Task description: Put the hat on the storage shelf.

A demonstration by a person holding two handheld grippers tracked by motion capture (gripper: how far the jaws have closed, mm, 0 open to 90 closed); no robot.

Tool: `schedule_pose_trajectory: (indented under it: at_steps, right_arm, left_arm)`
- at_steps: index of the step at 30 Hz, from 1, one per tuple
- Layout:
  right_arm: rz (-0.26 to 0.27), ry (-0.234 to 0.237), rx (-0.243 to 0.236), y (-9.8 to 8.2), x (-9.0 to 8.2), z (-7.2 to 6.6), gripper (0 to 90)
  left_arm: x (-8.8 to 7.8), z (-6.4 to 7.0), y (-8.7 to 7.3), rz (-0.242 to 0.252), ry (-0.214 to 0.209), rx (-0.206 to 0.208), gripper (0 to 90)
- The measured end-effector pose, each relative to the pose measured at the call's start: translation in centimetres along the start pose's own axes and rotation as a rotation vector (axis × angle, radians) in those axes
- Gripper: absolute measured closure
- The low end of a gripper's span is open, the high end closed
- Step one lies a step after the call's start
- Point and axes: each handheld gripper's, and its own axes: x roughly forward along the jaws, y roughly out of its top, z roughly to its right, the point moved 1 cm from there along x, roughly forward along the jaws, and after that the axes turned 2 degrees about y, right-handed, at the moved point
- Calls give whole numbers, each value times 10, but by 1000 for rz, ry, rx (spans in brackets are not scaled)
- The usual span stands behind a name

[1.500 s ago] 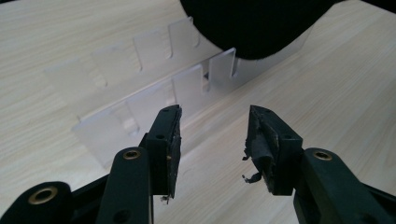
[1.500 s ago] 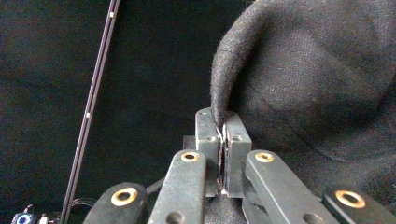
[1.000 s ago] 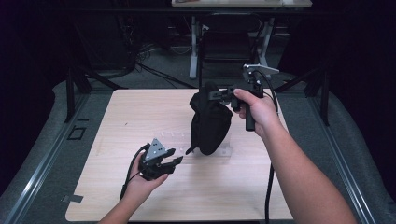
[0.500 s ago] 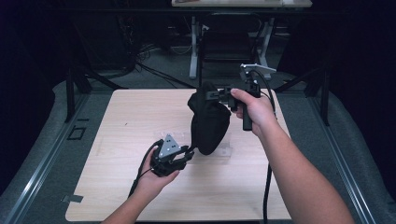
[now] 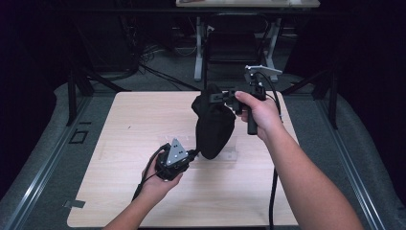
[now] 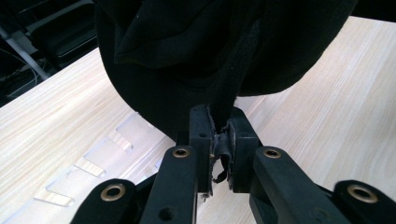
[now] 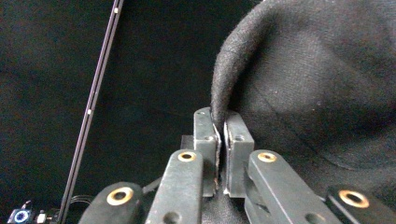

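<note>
Pinching the black cloth bag (image 5: 214, 125), both grippers' fingers (image 6: 201, 135) are nearly closed on its fabric.

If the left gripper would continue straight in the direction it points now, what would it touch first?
The left gripper is already shut on a fold of the black cloth bag, so pushing on would press straight into the hanging body of that bag. What lies behind the bag is hidden, probably the wooden table farther off.

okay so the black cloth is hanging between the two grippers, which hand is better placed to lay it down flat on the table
Left, probably. The left gripper is shut on the black cloth's lower edge, low over the table. It could pull that edge outward, while the right gripper, clamped on the upper edge, holds it high and would only need lowering.
</note>
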Motion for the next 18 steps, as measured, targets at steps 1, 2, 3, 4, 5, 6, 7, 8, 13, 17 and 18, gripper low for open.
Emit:
schedule_pose_trajectory:
  at_steps: [1,2,3,4,5,6,7,8,13,17,18]
  right_arm:
    - [-3,2,-1,0,0,0,849]
    - [-1,4,-1,0,0,-1,834]
    - [1,6,-1,0,0,-2,820]
    - [3,7,-4,0,-1,-2,808]
    - [8,10,-5,-1,-1,-4,797]
    - [9,16,-9,-1,-3,-4,790]
    - [10,19,-8,-1,-4,-5,786]
    - [14,26,-10,-1,-5,-6,785]
    - [27,14,-16,-2,-12,-8,788]
    - [33,-3,-16,-2,-20,-4,798]
    - [34,-4,-16,-2,-22,-4,798]
  left_arm:
    - [0,0,0,0,0,0,838]
    - [0,-1,0,1,-2,0,839]
    - [0,-1,-1,2,-3,-1,839]
    - [0,-1,-1,2,-1,1,839]
    - [0,0,-1,1,0,5,839]
    - [0,0,-1,3,3,8,840]
    - [0,0,-1,2,6,10,841]
    - [0,1,-1,2,7,14,841]
    - [-1,0,-1,-3,22,29,846]
    - [-3,-3,-4,-7,27,18,850]
    - [-3,-4,-5,-11,28,23,850]
